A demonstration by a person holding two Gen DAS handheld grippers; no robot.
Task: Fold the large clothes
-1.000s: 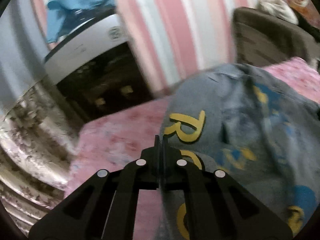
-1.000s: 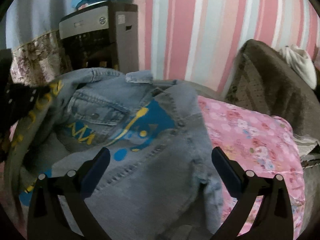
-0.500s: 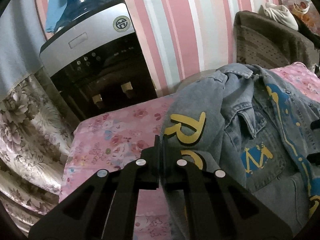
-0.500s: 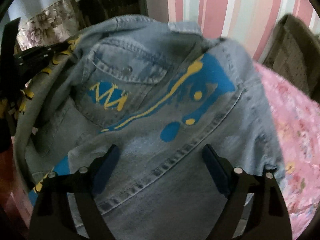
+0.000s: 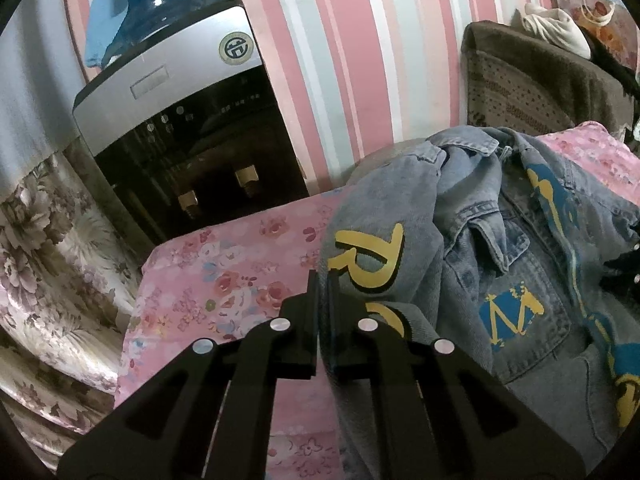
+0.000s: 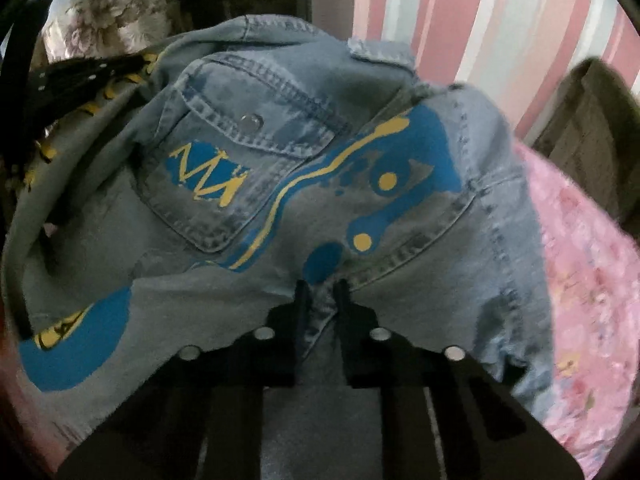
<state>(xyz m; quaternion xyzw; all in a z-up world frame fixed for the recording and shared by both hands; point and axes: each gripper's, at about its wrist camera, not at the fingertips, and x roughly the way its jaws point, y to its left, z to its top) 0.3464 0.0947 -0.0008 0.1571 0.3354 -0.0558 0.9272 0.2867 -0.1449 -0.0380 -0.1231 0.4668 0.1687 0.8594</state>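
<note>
Now the right gripper (image 6: 320, 292) has just closed, pinching the denim jacket (image 6: 400, 280) at six o'clock; left gripper (image 5: 323, 280) clamps its sleeve, so folding can begin.

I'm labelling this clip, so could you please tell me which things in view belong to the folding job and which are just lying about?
In the job:
- denim jacket
- left tongs, shut on the jacket
- right tongs, just closed on the jacket
- pink sheet under it

Lying about:
- water dispenser
- blue cloth on it
- brown chair
- white cloth
</note>
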